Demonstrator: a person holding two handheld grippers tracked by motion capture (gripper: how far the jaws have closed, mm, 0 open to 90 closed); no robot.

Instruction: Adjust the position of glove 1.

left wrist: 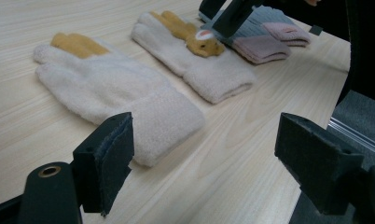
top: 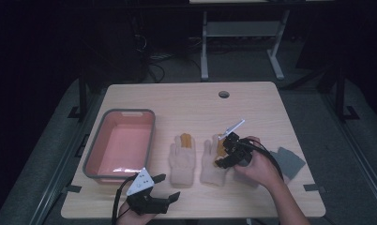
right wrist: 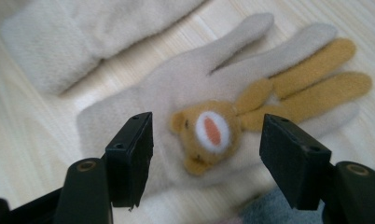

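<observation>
The right tongs [right wrist: 206, 154], spread, straddle the cream fleece glove's tan bear patch [right wrist: 209, 135] to pinch it; the left tongs [left wrist: 209, 163] gape idle beside the pink plastic tub [top: 121, 143].

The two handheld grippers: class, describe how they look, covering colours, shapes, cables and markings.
Both are black. The left gripper carries a grey three-cornered plate with small dots and trails a black cable. The right gripper carries a similar pale plate and a looping black cable. The jaws are blocky with flat pads.

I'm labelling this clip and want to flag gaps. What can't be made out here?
- High view: the bear-face cream glove is partly covered by the right gripper; contact unclear.
- High view: the folded grey cloth is partly behind the forearm.
- Left gripper view: the grey-and-pink knit items are partly hidden by the other gripper.
</observation>
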